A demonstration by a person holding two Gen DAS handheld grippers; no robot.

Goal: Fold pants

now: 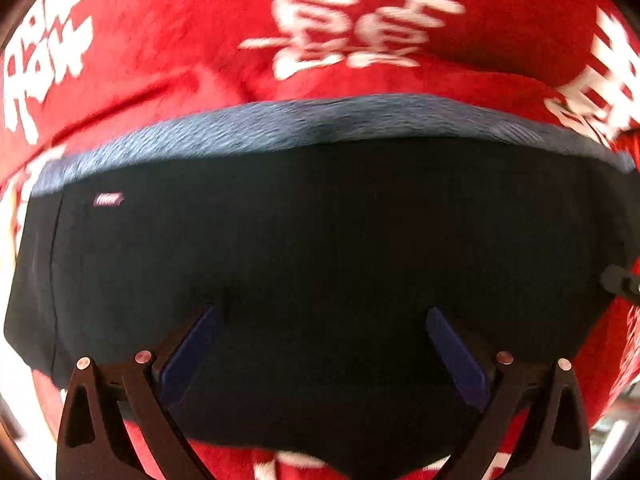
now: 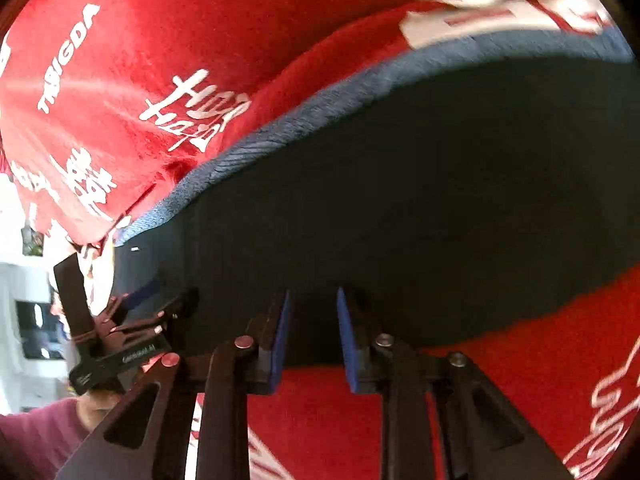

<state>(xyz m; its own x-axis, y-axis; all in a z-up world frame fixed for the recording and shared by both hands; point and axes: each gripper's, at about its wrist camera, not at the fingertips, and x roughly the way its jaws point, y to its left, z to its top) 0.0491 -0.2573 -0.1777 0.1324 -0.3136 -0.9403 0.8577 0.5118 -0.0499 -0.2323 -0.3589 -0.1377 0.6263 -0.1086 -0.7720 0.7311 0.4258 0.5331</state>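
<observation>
Your left hand-held gripper [image 1: 322, 316] is spread wide over the dark pants [image 1: 320, 240], which lie folded on the red blanket [image 1: 180, 20]. Your right hand-held gripper [image 2: 311, 300] is partly spread at their near edge, gripping nothing.

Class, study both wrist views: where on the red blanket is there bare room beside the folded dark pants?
Bare red printed blanket lies beyond the dark pants' blue ribbed waistband and at the near hem. Crowded where both tongs reach the hem.
</observation>
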